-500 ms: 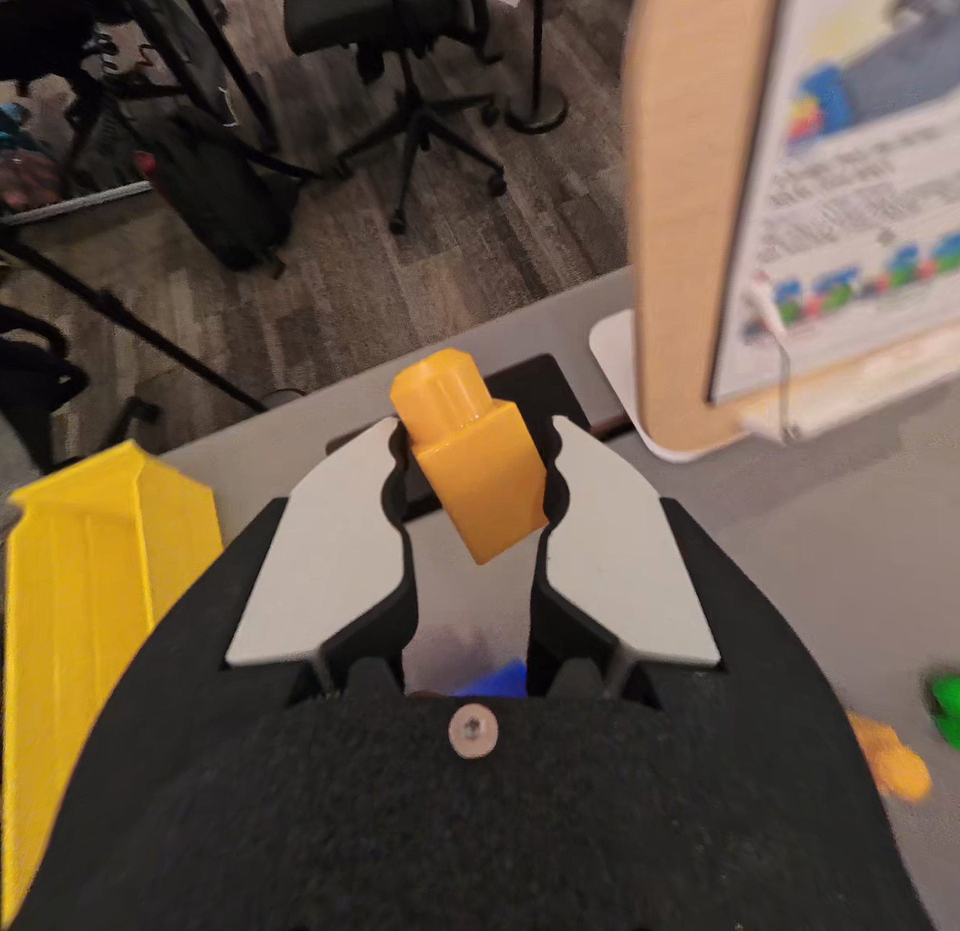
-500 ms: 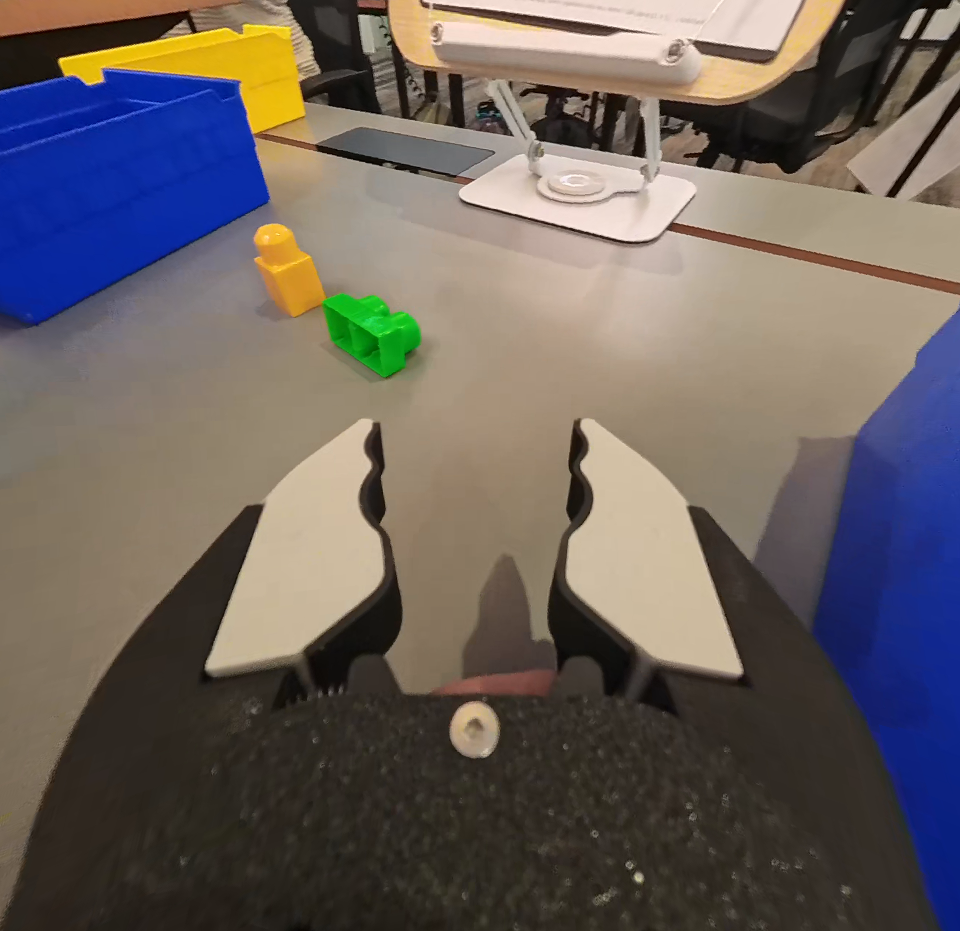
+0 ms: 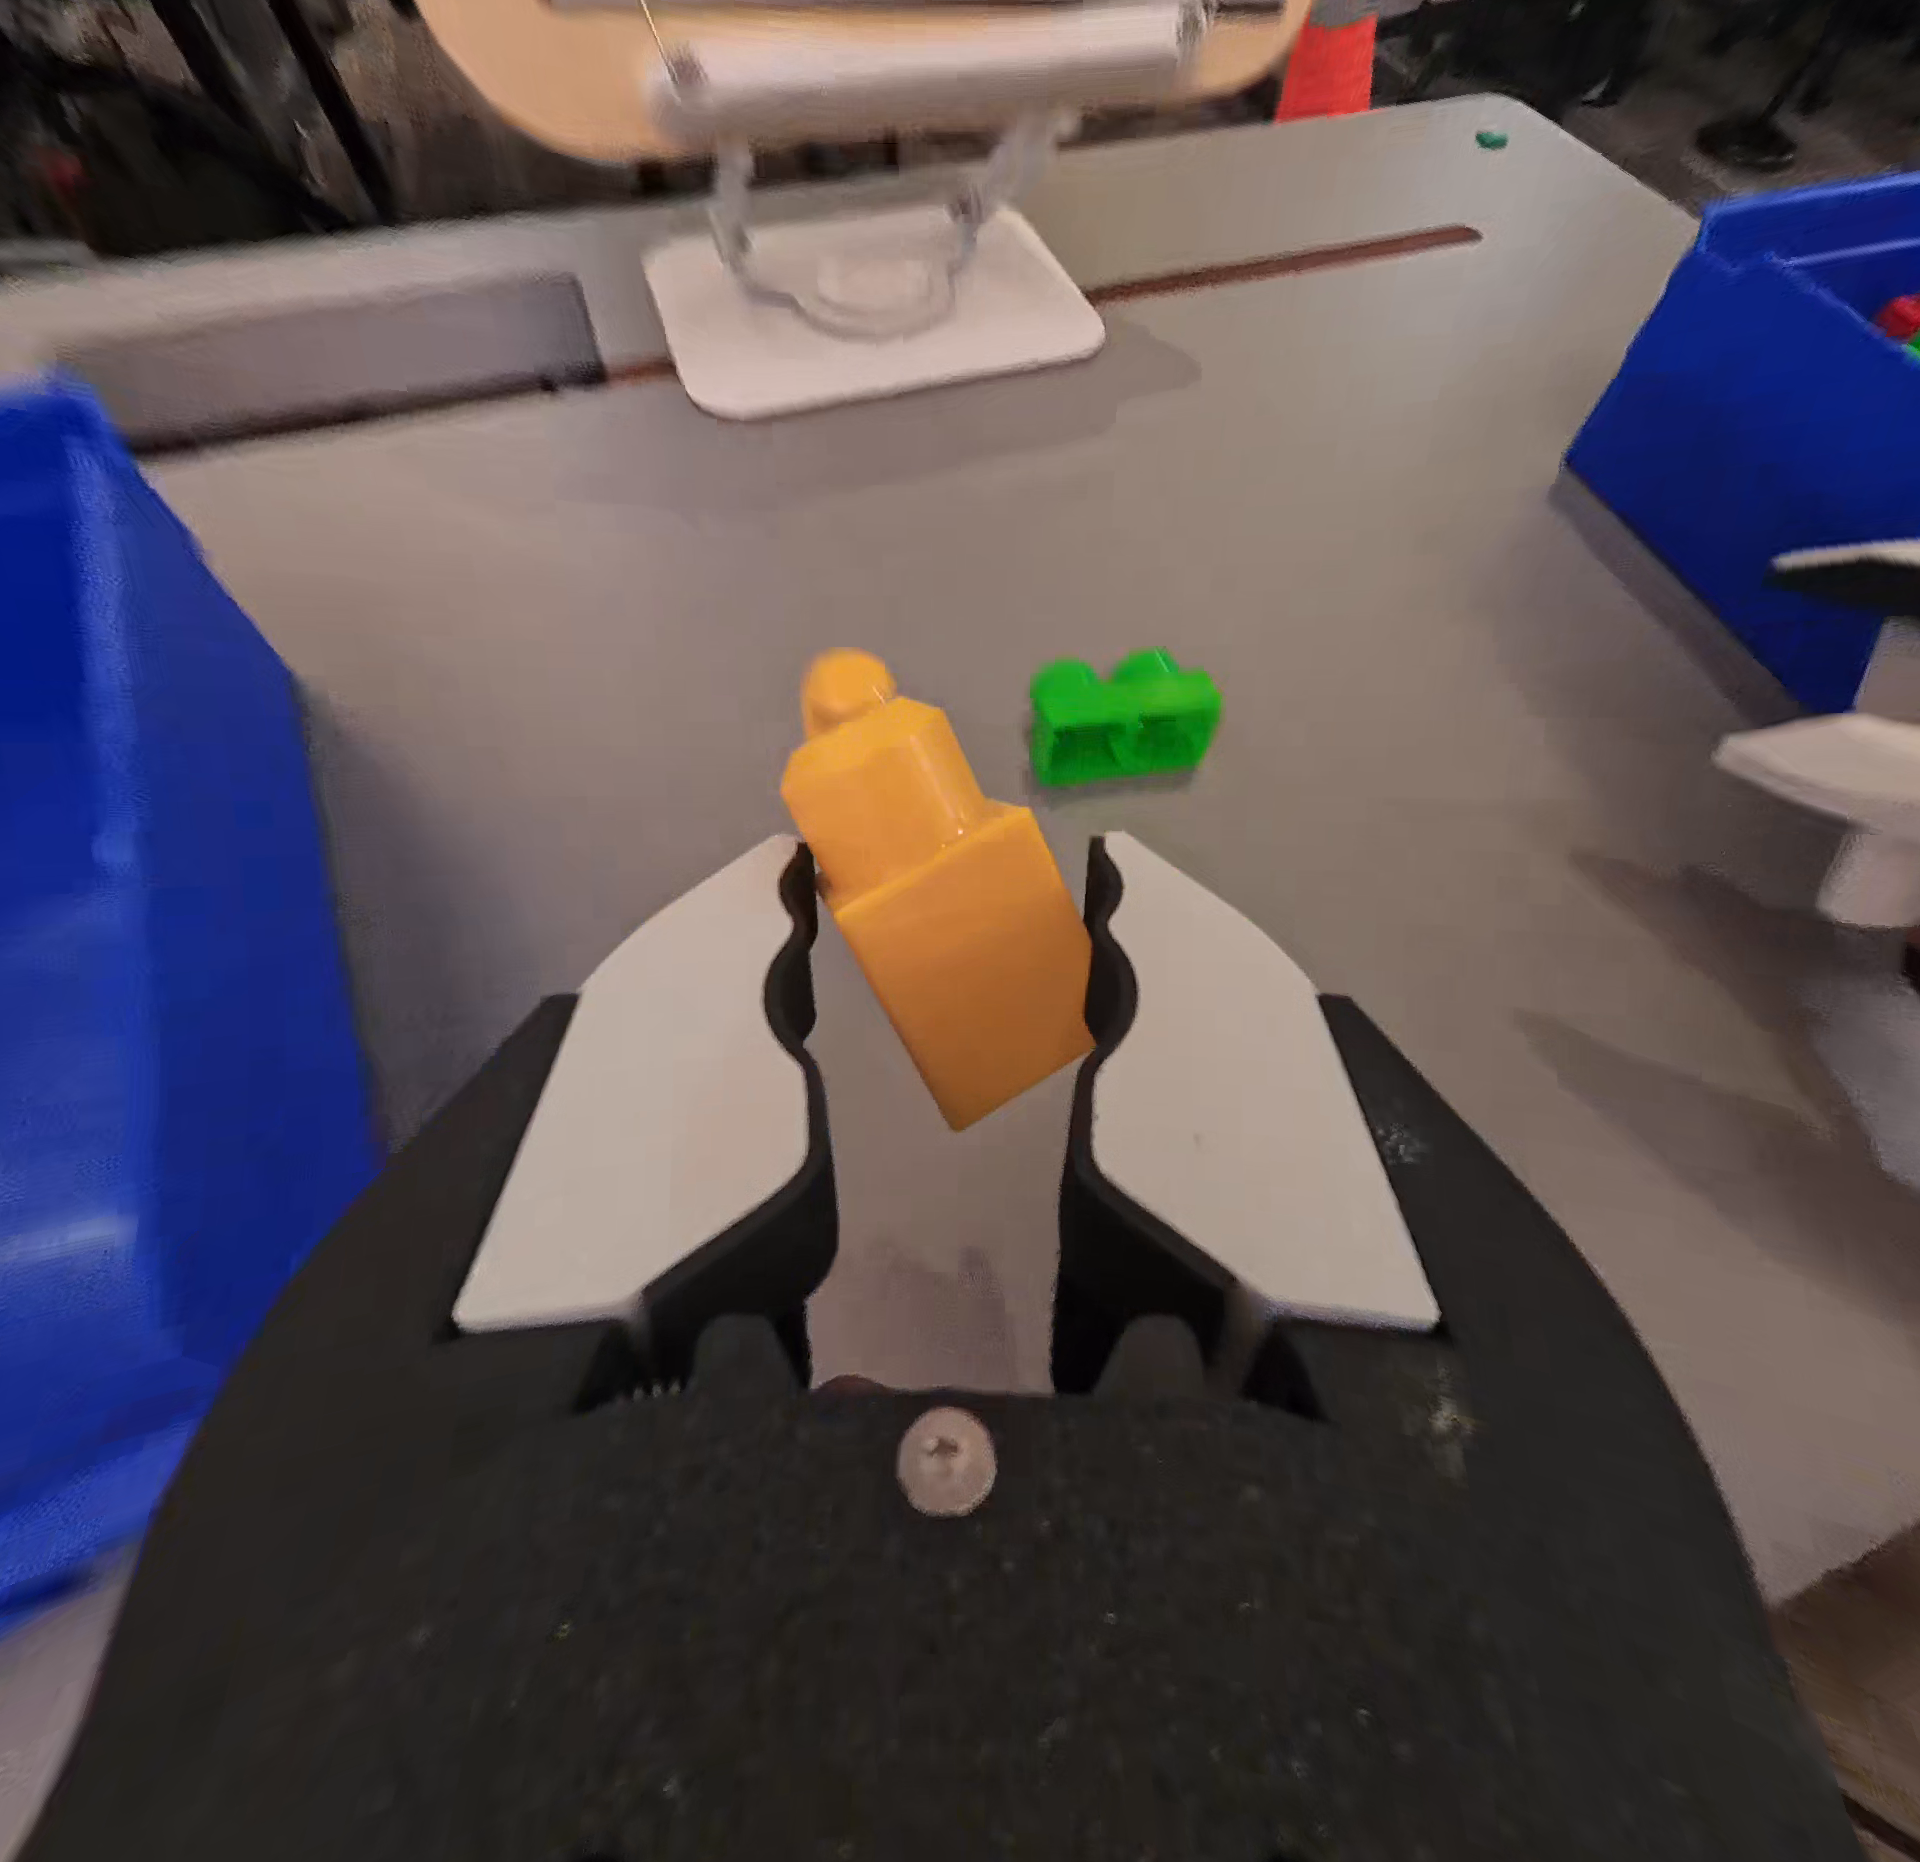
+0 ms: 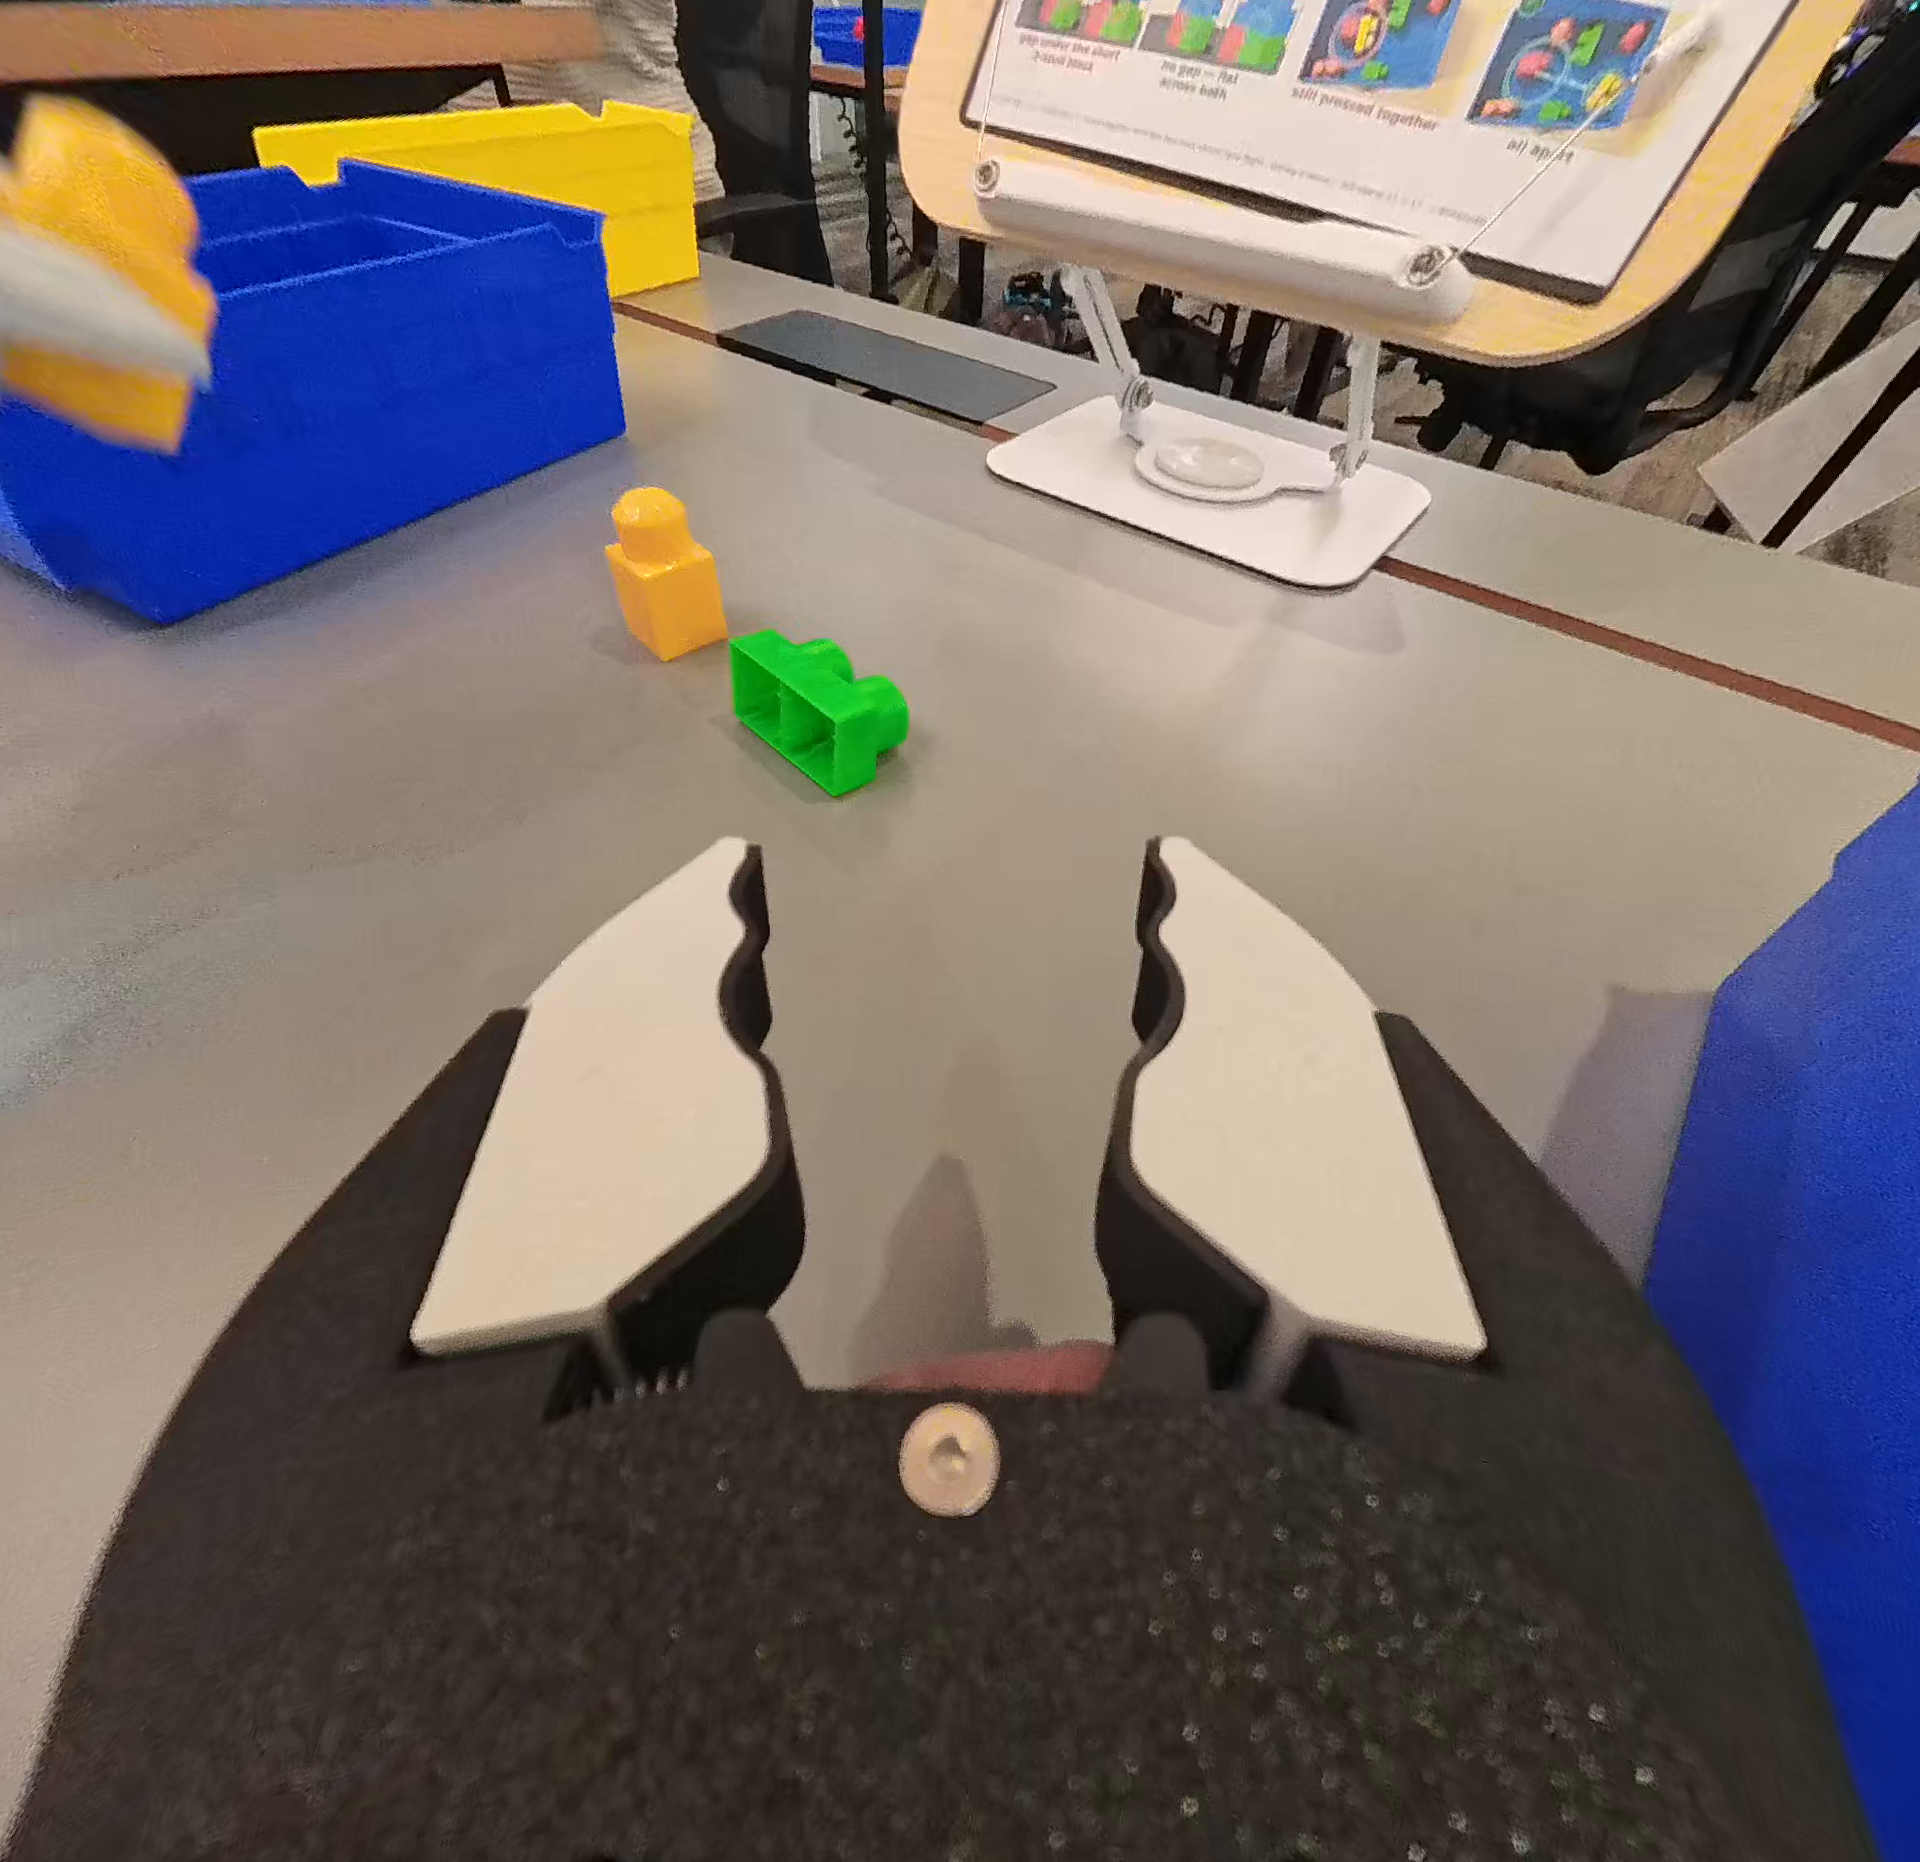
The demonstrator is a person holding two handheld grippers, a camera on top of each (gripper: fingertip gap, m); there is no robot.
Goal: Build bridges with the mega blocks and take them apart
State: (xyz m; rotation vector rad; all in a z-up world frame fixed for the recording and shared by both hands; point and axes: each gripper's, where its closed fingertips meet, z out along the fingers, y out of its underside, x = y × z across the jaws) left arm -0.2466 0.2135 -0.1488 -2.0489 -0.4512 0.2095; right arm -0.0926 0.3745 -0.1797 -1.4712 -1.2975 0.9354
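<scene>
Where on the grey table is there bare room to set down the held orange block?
Bare table lies between the green block and the right blue bin, ahead of the open right gripper. It is crowded by the left blue bin, where the standing orange block sits.

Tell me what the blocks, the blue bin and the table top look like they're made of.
Held orange block: smooth, glossy moulded plastic, judging by the highlights on its edges. Green block: the same look, hollow underneath. Blue bin: matte plastic with faint ridged lines, possibly 3D-printed. Table: grey, flat, with a soft sheen, likely laminate; its core can't be told.
</scene>
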